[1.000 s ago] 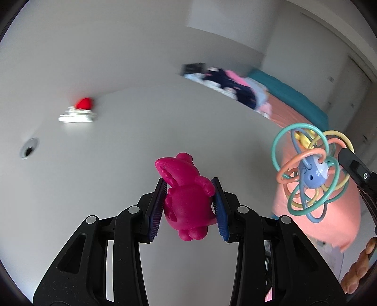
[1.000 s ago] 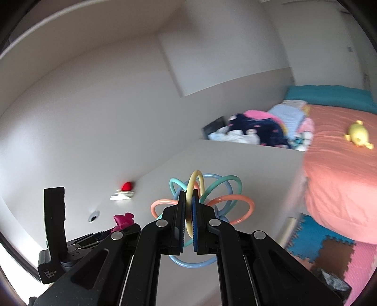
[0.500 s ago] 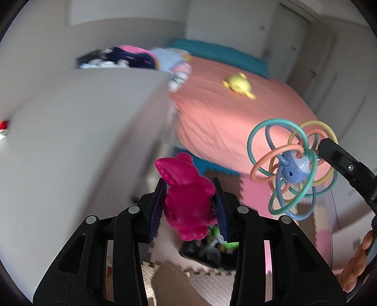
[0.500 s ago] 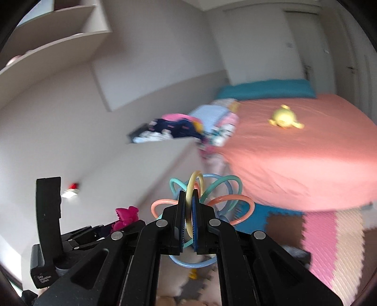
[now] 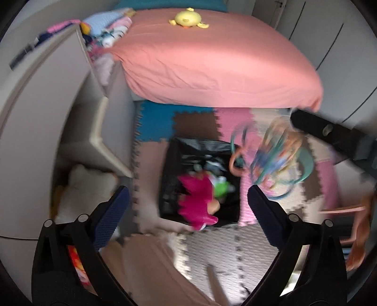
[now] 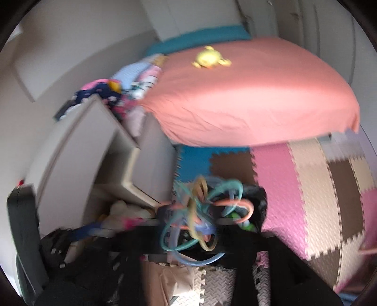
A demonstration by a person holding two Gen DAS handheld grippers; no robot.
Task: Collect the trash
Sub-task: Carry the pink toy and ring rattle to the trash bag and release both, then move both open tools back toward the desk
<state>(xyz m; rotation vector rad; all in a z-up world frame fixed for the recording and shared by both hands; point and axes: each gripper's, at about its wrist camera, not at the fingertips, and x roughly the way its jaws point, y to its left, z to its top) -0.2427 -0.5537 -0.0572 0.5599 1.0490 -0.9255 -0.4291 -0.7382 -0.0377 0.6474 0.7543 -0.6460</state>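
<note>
My left gripper (image 5: 186,209) is open, its jaws wide apart. A magenta toy (image 5: 198,202) is loose between and beyond them, blurred, over a black bin (image 5: 200,150) lined with a black bag on the floor. The bin holds several toys, one green (image 5: 221,188). A multicoloured ring toy (image 5: 275,157) is blurred in the air right of the bin; it also shows in the right wrist view (image 6: 202,219). My right gripper (image 6: 195,254) is very blurred; its jaws seem apart, but I cannot tell for sure.
A bed with a salmon sheet (image 5: 212,61) and a yellow plush (image 5: 188,20) lies behind the bin. A white cabinet (image 5: 47,98) stands at left. Coloured foam floor tiles (image 6: 306,188) cover the floor. Clothes (image 6: 106,91) lie piled on the cabinet top.
Both grippers swung down from the cabinet top toward the floor bin. My left gripper opened and let go of the magenta toy. The ring toy is blurred and looks loose from my right gripper.
</note>
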